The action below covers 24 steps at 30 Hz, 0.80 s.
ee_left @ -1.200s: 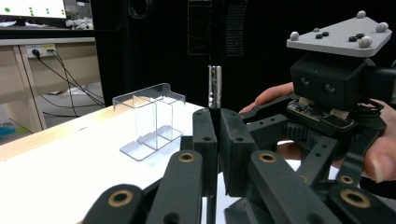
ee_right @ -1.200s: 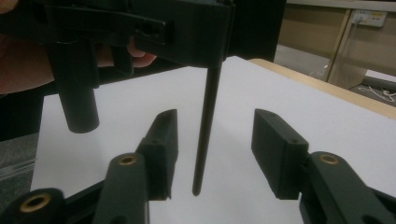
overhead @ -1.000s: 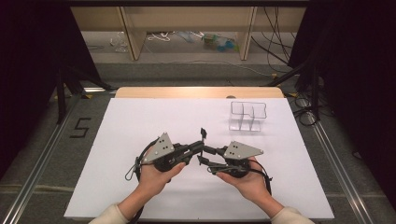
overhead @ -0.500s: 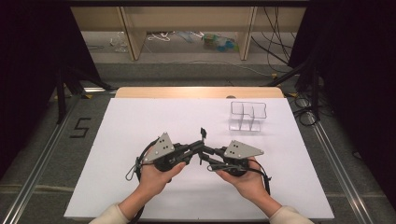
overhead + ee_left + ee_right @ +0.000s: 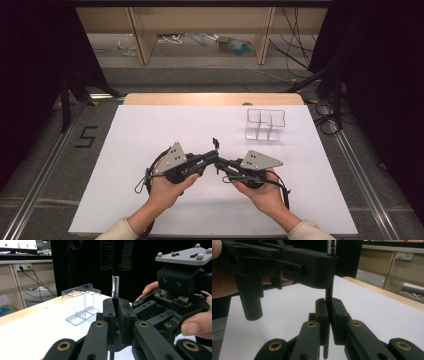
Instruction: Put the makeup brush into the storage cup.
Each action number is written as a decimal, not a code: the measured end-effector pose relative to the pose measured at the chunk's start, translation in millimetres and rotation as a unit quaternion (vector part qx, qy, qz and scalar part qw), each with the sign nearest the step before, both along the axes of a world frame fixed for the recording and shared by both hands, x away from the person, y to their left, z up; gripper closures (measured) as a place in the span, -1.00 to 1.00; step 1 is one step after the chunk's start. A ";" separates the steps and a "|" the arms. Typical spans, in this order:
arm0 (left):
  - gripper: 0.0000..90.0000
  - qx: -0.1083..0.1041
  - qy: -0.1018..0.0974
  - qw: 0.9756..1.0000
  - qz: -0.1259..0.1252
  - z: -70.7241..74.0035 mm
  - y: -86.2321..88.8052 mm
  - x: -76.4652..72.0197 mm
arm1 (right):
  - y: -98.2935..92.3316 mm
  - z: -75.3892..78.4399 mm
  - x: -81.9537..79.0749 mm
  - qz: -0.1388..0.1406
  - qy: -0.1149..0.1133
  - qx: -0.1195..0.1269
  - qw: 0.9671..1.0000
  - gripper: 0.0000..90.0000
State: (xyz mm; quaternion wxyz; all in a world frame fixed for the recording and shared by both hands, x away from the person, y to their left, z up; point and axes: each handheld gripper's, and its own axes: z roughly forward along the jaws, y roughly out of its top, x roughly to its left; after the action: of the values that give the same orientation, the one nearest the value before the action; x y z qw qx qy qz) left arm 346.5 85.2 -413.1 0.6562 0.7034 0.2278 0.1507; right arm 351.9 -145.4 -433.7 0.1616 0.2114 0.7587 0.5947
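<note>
Left hand-held gripper (image 5: pixel 212 159) and right hand-held gripper (image 5: pixel 222 164) meeting tip to tip over the middle of the bench (image 5: pixel 150 130), each carried in one hand. Both clamped on the same thin black stick (image 5: pixel 216 150), jaws closed tight against it from either side.

Stick standing upright, long axis vertical, top end pointing up and away from the bench. In the left gripper view, stick (image 5: pixel 115 290) rising out between the jaws, black at the bottom, with a short shiny metal sleeve higher up and a dark ribbed flat part at the very top. In the right gripper view, stick (image 5: pixel 329 293) passing straight down between the jaws, lower tip showing under them, above the white surface; the left hand-held gripper (image 5: pixel 331 272) gripping it higher up.

Clear plastic organizer (image 5: pixel 265 124) standing on the far right part of the bench, well apart from the grippers; walls thin and transparent, divided in several open compartments. Seen also in the left gripper view (image 5: pixel 81 302), with a flat lip at the base.

Bench top white and matte, with a pale wooden edge at the far side. Number "5" (image 5: pixel 86 137) marked in black on the grey floor, left of the bench. Grey three-cornered plates with small dots on top of both grippers.
</note>
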 end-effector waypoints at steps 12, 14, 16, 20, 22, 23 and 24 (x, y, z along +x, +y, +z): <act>0.05 0.001 -0.007 1.000 0.012 0.5 6.5 -4.8 | -9.6 4.5 5.5 -0.019 0.004 0.010 1.000 0.90; -0.01 0.002 -0.005 1.000 0.015 0.2 9.9 -5.9 | -9.4 4.3 5.9 -0.024 0.001 0.014 1.000 0.91; -0.17 0.002 -0.002 1.000 0.017 -0.2 13.4 -7.2 | -11.5 5.8 5.6 -0.031 0.003 0.007 1.000 0.90; -0.30 0.008 -0.002 1.000 0.022 -1.0 19.5 -11.7 | -12.0 6.4 6.0 -0.033 0.001 0.011 0.999 0.90; -0.37 0.008 -0.001 1.000 0.024 -1.5 22.7 -14.5 | -13.2 7.1 6.5 -0.032 0.001 0.008 0.999 0.90; -0.40 0.008 -0.002 1.000 0.026 -1.8 24.5 -15.8 | -13.3 7.2 6.6 -0.034 0.000 0.010 0.999 0.90; -0.45 0.006 -0.001 1.000 0.031 -2.8 28.0 -18.0 | -14.2 7.5 6.9 -0.036 0.000 0.010 0.999 0.90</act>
State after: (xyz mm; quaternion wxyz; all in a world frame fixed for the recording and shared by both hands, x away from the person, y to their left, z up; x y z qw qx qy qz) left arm 328.6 113.2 -415.9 0.6473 0.6998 0.2476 0.1733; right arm 358.8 -159.5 -426.2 0.1808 0.2401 0.7447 0.5959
